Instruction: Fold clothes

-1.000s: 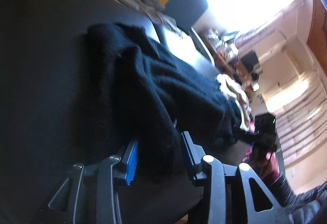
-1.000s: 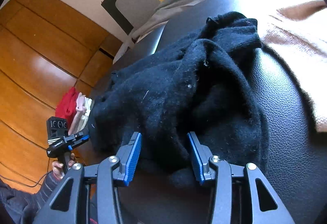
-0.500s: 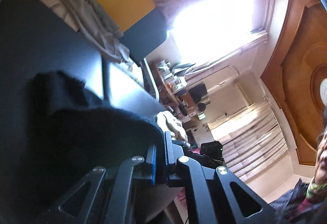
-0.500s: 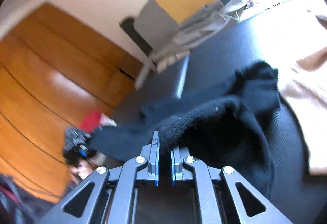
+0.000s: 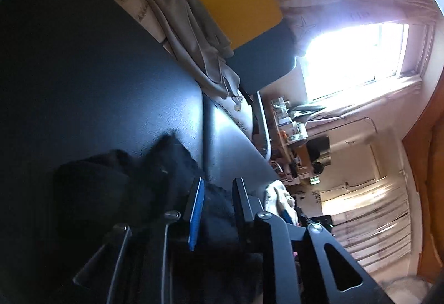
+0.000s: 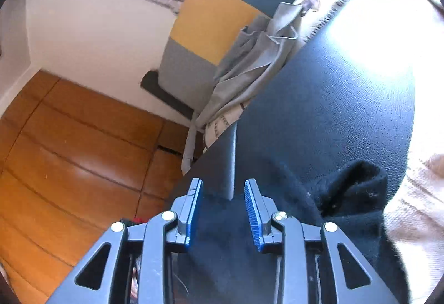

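Observation:
A black knit sweater point(image 5: 116, 193) lies bunched on the black leather surface point(image 5: 91, 76). My left gripper point(image 5: 217, 194) is open, with black fabric lying between and under its jaws. In the right wrist view the same sweater point(image 6: 352, 193) shows to the right of and under my right gripper point(image 6: 223, 198), which is open; its blue pads stand apart over dark fabric and the leather surface point(image 6: 333, 98).
A grey garment point(image 6: 249, 65) and printed cloth hang over the far edge, below a grey, yellow and dark panel point(image 6: 216, 18). A beige garment point(image 6: 416, 193) lies at the right. Wooden panelling point(image 6: 69, 151) shows at the left. A bright window point(image 5: 355, 59) and cluttered shelves lie beyond.
Both grippers were shut on the black sweater half a second ago and now stand open. The sweater has dropped lower in both views.

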`<state>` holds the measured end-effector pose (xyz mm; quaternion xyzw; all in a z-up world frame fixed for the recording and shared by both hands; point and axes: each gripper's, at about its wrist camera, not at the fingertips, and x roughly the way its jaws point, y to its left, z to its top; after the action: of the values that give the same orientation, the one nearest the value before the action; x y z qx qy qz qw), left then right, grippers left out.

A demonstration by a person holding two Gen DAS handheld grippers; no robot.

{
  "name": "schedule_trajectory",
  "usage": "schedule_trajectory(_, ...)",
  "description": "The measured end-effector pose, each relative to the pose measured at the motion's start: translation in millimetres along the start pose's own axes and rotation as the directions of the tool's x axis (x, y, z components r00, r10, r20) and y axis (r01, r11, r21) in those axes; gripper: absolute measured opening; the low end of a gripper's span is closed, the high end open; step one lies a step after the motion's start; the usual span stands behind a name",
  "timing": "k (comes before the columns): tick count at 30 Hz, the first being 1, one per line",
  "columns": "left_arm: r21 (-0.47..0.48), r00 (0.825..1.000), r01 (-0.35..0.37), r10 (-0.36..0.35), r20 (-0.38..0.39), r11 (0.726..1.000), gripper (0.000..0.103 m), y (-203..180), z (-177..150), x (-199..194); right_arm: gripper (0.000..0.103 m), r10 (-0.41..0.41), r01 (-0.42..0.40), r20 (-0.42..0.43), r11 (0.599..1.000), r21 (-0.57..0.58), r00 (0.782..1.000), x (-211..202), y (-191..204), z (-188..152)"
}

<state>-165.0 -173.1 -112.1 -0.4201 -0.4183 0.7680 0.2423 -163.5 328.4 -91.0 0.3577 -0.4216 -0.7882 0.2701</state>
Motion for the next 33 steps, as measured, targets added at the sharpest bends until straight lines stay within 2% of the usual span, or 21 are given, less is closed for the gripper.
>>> schedule_trajectory(3, 0.069, 0.995, -0.099, 0.098, 0.026, 0.993, 0.022, 6, -6, -8, 0.039, -0.065, 0.065, -0.006, 0.993, -0.098, 0.998, -19, 7, -9)
schedule_trajectory(6, 0.136, 0.982, -0.189, 0.184, 0.048, 0.973, 0.022, 14, -14, -15, 0.039, -0.179, 0.171, -0.035, 0.971, -0.17, 0.983, -29, 2, -19)
schedule_trajectory(11, 0.245, 0.975, -0.22, 0.222, 0.019, 0.944, 0.024, 12, -28, -15, 0.039, -0.31, 0.277, -0.092, 0.924, -0.264, 0.946, -19, -8, -39)
schedule_trajectory(14, 0.3, 0.977, -0.211, 0.214, 0.023, 0.93, 0.027, 3, -30, -11, 0.038, -0.405, 0.358, -0.081, 0.872, -0.332, 0.911, -6, -5, -45)
schedule_trajectory(18, 0.373, 0.969, -0.234, 0.245, 0.019, 0.898, 0.032, -5, -32, -5, 0.028, -0.497, 0.433, -0.06, 0.803, -0.409, 0.866, 3, 2, -53)
schedule_trajectory(22, 0.375, 0.971, -0.206, 0.238, -0.04, 0.904, 0.04, -2, -30, 4, 0.028, -0.504, 0.437, -0.067, 0.8, -0.411, 0.861, -1, -1, -57)
schedule_trajectory(28, 0.382, 0.971, -0.175, 0.224, -0.086, 0.907, 0.043, -1, -24, 18, 0.028, -0.494, 0.431, -0.068, 0.811, -0.395, 0.867, -2, -6, -58)
schedule_trajectory(30, 0.385, 0.961, -0.184, 0.247, -0.123, 0.905, 0.043, 0, -23, 26, 0.028, -0.506, 0.437, -0.067, 0.798, -0.415, 0.86, -1, -4, -59)
schedule_trajectory(32, 0.375, 0.957, -0.194, 0.259, -0.13, 0.907, 0.036, 2, -22, 27, 0.023, -0.521, 0.447, -0.064, 0.782, -0.434, 0.851, 0, 0, -61)
schedule_trajectory(33, 0.358, 0.957, -0.201, 0.26, -0.125, 0.912, 0.02, 4, -21, 25, 0.019, -0.534, 0.456, -0.061, 0.77, -0.447, 0.843, 1, 1, -61)
